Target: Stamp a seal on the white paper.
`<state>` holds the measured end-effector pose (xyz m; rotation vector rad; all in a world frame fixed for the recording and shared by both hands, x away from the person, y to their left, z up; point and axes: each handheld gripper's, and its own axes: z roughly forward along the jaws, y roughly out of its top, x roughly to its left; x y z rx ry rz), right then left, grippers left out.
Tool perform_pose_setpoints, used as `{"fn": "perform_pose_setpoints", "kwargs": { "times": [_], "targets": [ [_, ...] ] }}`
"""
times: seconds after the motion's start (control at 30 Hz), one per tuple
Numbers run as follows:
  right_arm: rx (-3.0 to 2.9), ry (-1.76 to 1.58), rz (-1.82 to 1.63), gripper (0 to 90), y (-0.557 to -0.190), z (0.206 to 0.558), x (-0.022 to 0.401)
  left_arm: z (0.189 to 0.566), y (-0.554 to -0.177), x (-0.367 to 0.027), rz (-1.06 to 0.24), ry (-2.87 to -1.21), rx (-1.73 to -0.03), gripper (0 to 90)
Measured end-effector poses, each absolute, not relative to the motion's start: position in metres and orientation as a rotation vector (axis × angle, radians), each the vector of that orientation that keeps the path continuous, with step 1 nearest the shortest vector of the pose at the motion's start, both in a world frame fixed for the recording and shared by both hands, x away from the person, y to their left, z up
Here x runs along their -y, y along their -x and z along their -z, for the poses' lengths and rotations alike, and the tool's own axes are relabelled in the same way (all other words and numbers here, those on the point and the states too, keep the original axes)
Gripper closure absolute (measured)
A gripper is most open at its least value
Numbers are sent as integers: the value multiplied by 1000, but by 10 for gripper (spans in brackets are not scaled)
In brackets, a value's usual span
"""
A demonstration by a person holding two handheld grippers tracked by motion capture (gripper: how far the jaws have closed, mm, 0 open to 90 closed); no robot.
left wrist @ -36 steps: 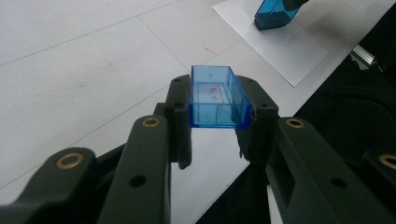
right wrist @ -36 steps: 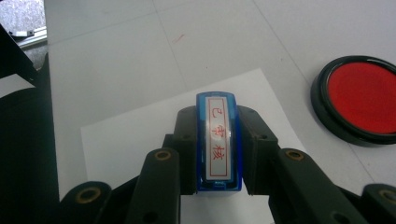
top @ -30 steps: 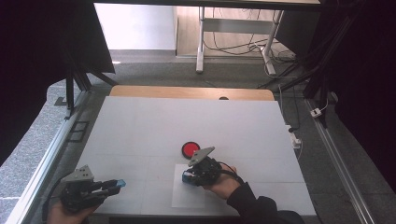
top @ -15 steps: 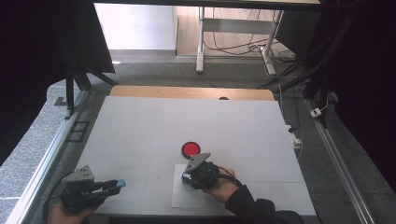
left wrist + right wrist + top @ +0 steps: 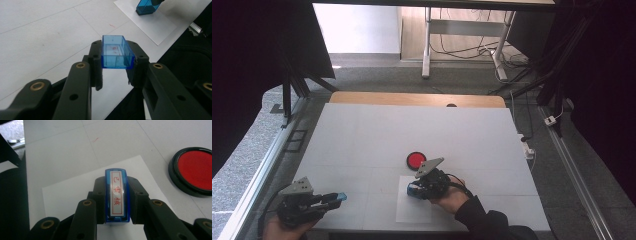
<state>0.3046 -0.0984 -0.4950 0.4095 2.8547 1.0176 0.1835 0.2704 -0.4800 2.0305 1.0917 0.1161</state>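
My left gripper [image 5: 337, 197] rests at the table's near left corner, shut on a clear blue plastic cap [image 5: 116, 53] that sits open side up between the pads. Over the white paper sheet [image 5: 412, 212], my right gripper [image 5: 414, 189] is shut on a blue stamp [image 5: 117, 195] whose white label bears red characters. The stamp hangs close above the sheet; whether it touches I cannot tell. A round red ink pad [image 5: 416, 160] in a black case lies just beyond the sheet, apart from the stamp. In the left gripper view the stamp [image 5: 147, 6] shows far off over the paper [image 5: 155, 25].
The white table [image 5: 412, 130] has a wooden strip along its far edge. Metal rails run along both sides. Cables and desk legs stand on the floor beyond. In the right gripper view the ink pad [image 5: 196, 171] lies at the right.
The right hand has shifted only slightly over the sheet, still gripping the stamp. The left hand with the cap has stayed put.
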Motion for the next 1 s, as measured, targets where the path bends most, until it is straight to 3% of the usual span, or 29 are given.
{"fn": "perform_pose_setpoints", "kwargs": {
  "times": [1.0],
  "targets": [
    [-2867,-413,-986,705,-305,492,95,479,-184,-272,-114,-2019,-1089,686]
  ]
}}
